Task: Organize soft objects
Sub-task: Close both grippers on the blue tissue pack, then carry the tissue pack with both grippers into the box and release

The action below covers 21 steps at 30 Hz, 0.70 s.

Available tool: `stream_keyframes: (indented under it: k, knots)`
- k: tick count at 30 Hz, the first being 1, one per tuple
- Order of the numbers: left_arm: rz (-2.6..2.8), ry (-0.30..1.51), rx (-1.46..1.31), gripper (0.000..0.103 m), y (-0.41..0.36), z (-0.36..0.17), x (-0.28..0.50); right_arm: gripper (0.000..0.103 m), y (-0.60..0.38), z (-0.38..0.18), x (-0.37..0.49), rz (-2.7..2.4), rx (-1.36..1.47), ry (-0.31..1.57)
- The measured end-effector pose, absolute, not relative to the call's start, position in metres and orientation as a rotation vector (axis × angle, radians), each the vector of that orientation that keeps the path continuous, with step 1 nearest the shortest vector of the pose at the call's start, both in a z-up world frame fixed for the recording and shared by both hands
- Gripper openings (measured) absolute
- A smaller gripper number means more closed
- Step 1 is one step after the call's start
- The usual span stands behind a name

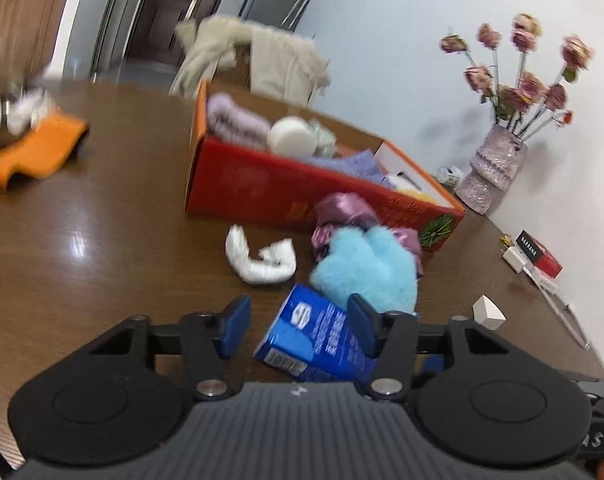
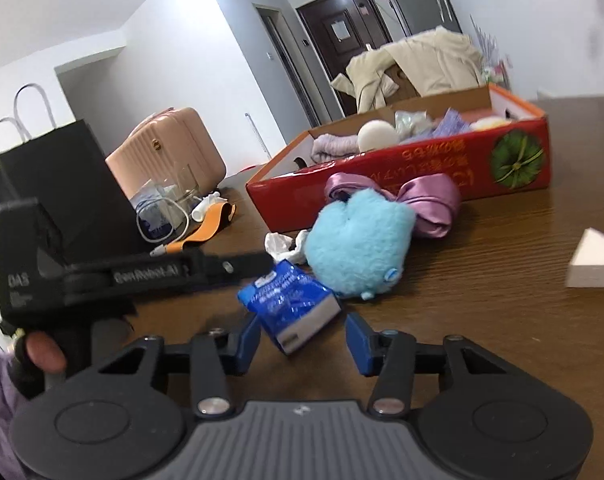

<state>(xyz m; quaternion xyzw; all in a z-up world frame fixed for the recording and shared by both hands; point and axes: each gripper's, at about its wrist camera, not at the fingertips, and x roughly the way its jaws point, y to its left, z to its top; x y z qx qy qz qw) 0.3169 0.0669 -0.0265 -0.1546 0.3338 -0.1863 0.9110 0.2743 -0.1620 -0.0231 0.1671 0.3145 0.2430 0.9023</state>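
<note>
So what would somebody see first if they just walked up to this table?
Probably the fluffy blue plush toy lying on the table, just in front of the long red box already stuffed with soft things. A shiny purple bow sits behind the toy, and a blue packet lies before both open grippers.

A lived-in home. At twelve o'clock in the right wrist view stands a dark entrance door [image 2: 344,32]; a pink suitcase [image 2: 169,152] waits at ten o'clock. A vase of dried roses [image 1: 498,160] decorates the wooden dining table [image 1: 101,240] at two o'clock.
</note>
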Motion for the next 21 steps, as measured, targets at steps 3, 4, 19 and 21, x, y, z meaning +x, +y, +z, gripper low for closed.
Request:
stream_keyframes:
  k: [3, 4, 19, 21]
  knots:
    - [-0.397, 0.731, -0.392, 0.034, 0.074, -0.034, 0.315, 0.036, -0.157, -0.03, 0.29, 0.507, 0.38, 0.673]
    - [-0.406, 0.744, -0.413, 0.033, 0.076, -0.033, 0.311, 0.033, -0.156, -0.032, 0.293, 0.501, 0.379, 0.678]
    - [-0.397, 0.722, -0.461, 0.03, 0.065, -0.023, 0.276, 0.02, -0.164, -0.016, 0.272, 0.479, 0.314, 0.626]
    - [-0.395, 0.704, -0.454, 0.03, 0.06, -0.015, 0.263, 0.019, -0.169, -0.008, 0.261, 0.485, 0.306, 0.599]
